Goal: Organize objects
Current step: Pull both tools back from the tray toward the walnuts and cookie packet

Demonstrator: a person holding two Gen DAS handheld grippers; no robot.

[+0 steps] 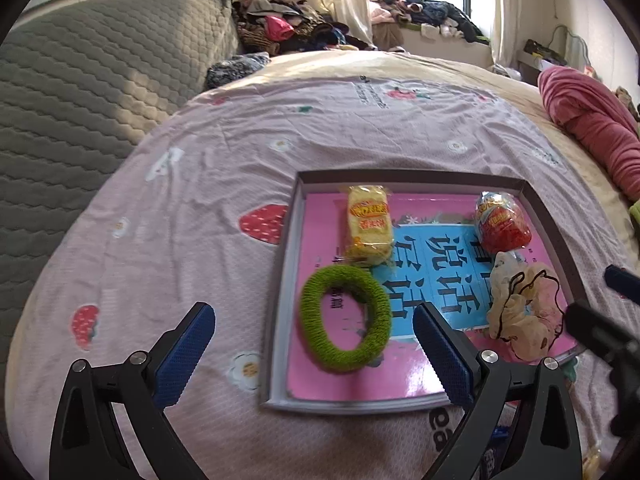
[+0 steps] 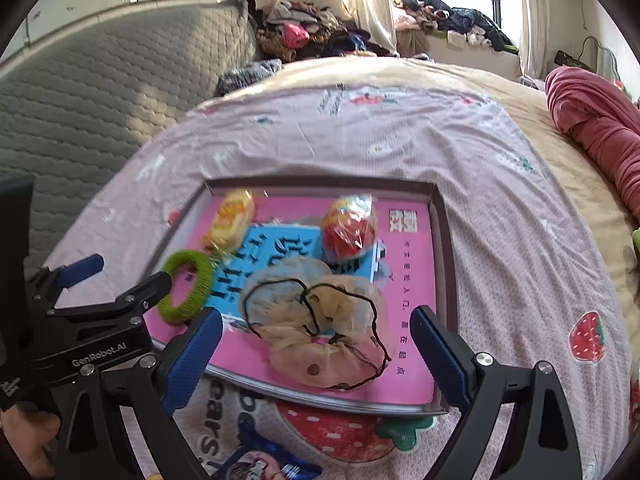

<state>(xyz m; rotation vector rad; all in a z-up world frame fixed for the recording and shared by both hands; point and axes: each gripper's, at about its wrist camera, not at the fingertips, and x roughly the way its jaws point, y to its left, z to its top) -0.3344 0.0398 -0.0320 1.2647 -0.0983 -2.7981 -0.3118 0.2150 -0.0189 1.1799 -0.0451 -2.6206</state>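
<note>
My left gripper (image 1: 314, 354) is spread wide and holds nothing; the green knitted hair ring (image 1: 346, 318) lies flat between its blue pads, nearer the right pad, resting on the pink book cover inside the grey tray (image 1: 280, 280). My right gripper (image 2: 316, 356) is also spread wide, empty, with the cream scrunchie (image 2: 320, 320) between its fingers, lying in the tray's near half. From the right wrist view the left gripper sits at 9 o'clock, one finger tip at the green ring's rim, touching or just above it, I can't tell through the blur.

Count in tray: one green ring, one cream scrunchie with black cord trim, one yellow snack packet (image 1: 368, 224) at 12 o'clock of the ring, one red snack packet (image 1: 502, 222) at 12 o'clock of the scrunchie. Four items, all apart except the scrunchie's edge near the red packet.

The ring is an oval loop, fuzzy, lime green. Tray sits on a pink strawberry-print bedsheet (image 1: 200, 200). A blue wrapper (image 2: 264, 464) lies on the sheet at 6 o'clock, outside the tray.
</note>
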